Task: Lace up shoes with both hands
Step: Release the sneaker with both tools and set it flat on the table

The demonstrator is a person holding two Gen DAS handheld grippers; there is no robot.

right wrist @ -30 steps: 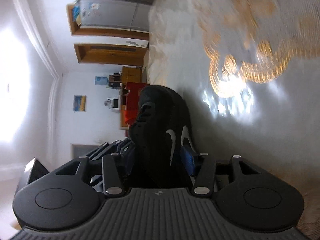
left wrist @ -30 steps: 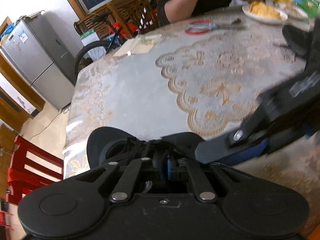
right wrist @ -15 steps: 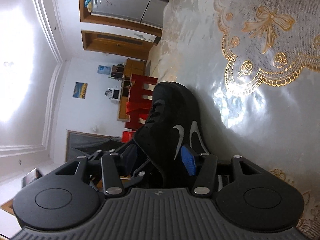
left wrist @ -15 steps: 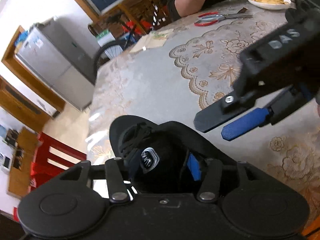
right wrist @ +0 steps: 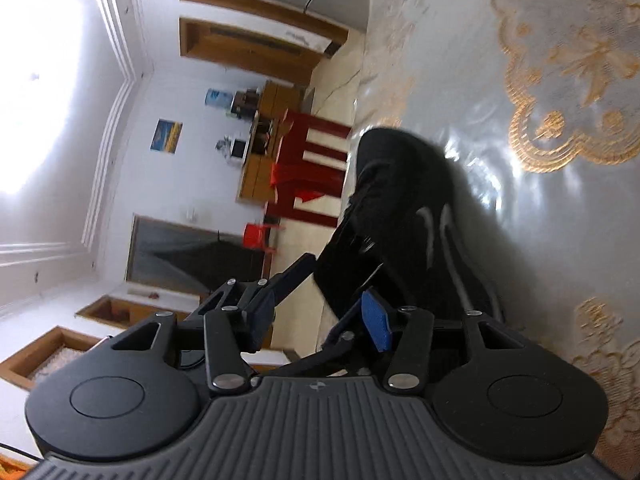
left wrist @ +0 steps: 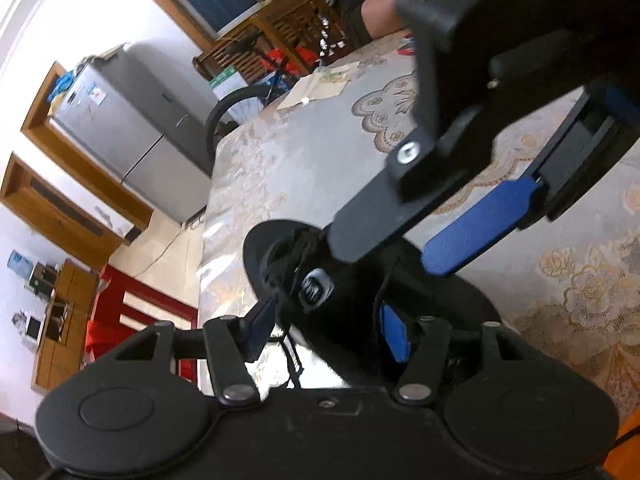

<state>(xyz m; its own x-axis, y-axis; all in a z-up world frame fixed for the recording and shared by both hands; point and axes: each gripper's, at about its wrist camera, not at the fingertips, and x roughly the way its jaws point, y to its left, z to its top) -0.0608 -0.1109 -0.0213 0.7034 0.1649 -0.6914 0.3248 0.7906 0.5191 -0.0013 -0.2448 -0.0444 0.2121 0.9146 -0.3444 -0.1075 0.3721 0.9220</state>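
At the table (left wrist: 304, 168) edge sits the black shoe (right wrist: 400, 200), toe pointing away. The left gripper (left wrist: 328, 320) is spread wide around the tongue (left wrist: 320, 288), holding nothing. The right gripper (left wrist: 408, 240) hovers just above it, also spread, nothing between its fingers. Risk as I see it: the laces (left wrist: 380, 292) are thin, black on black, easy to miss and pinch the tongue instead. The two grippers are crowded together too, so they could knock and shove the shoe off the edge.

Left tool (left wrist: 326, 330): jaws spread wide. Right tool (left wrist: 408, 248), seen from the left wrist view, reaches in from the upper right, jaws parted, one blue pad (left wrist: 476, 230) exposed.
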